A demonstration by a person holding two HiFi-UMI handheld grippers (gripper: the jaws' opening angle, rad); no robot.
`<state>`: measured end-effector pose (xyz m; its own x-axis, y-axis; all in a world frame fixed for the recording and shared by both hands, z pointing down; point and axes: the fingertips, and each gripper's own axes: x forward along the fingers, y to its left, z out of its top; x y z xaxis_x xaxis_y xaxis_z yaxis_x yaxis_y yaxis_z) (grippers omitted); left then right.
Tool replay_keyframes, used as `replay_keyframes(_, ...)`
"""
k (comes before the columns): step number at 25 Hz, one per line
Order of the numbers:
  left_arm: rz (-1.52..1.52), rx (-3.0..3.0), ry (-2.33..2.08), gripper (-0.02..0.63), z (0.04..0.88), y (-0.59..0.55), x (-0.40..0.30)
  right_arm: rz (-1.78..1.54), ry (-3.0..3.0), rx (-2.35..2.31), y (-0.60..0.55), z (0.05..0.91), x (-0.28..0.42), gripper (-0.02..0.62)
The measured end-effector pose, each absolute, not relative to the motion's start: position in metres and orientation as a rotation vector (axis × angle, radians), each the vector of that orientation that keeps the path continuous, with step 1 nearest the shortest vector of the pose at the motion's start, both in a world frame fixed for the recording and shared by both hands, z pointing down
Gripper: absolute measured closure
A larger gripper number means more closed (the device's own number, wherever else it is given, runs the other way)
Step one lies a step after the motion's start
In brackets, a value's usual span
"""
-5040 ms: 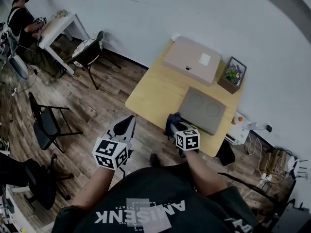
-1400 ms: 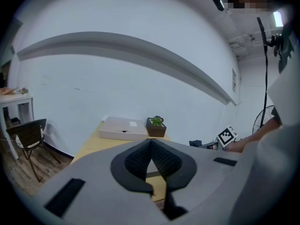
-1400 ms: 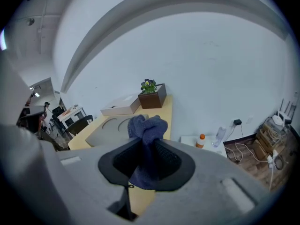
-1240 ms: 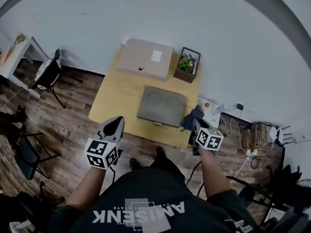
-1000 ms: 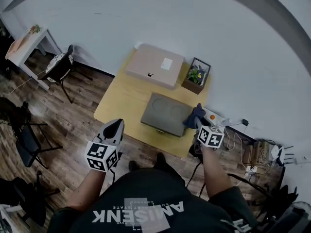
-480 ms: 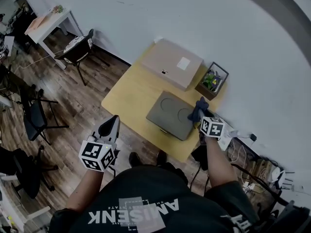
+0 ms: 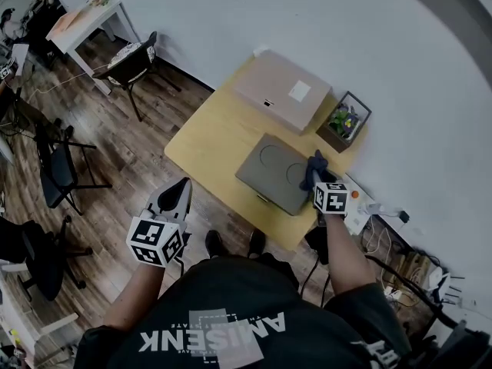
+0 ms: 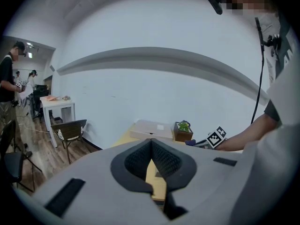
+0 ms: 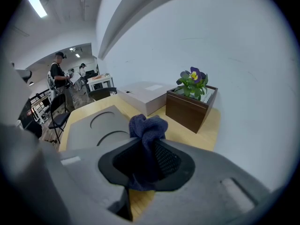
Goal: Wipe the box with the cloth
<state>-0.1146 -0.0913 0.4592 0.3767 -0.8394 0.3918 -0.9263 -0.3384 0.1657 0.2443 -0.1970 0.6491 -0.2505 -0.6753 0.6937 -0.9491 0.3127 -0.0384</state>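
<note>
Plainly, with the left claw (image 7: pixel 182 187) shut empty off the pale wooden desk (image 7: pixel 211 141), the dark blue cloth (image 7: pixel 317 164) pinched in the right claw (image 7: pixel 314 178) could shove the flat grey box (image 7: pixel 269 167) askew.

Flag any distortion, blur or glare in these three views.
Head view: heavy fisheye, straight edges bow, corners darken; table evenly lit. Left gripper view: round black vignette, flat even light, no glare. Right gripper view: same vignette, ceiling strip light blown out, blue cloth sharp.

A bunched dark blue cloth (image 9: pixel 149 125) is sitting pinched in the right gripper (image 9: pixel 146 140), over the right end of a flat grey box (image 7: pixel 270 174) with two rings.
</note>
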Motion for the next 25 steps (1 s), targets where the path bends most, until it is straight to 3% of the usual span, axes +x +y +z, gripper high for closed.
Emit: replay_keyframes(25, 0.309, 2.469, -1.278, 0.604, 0.458, -0.092, -0.079, 0.593, -1.997, 1.206, -0.082, 0.654, 0.178, 0.517)
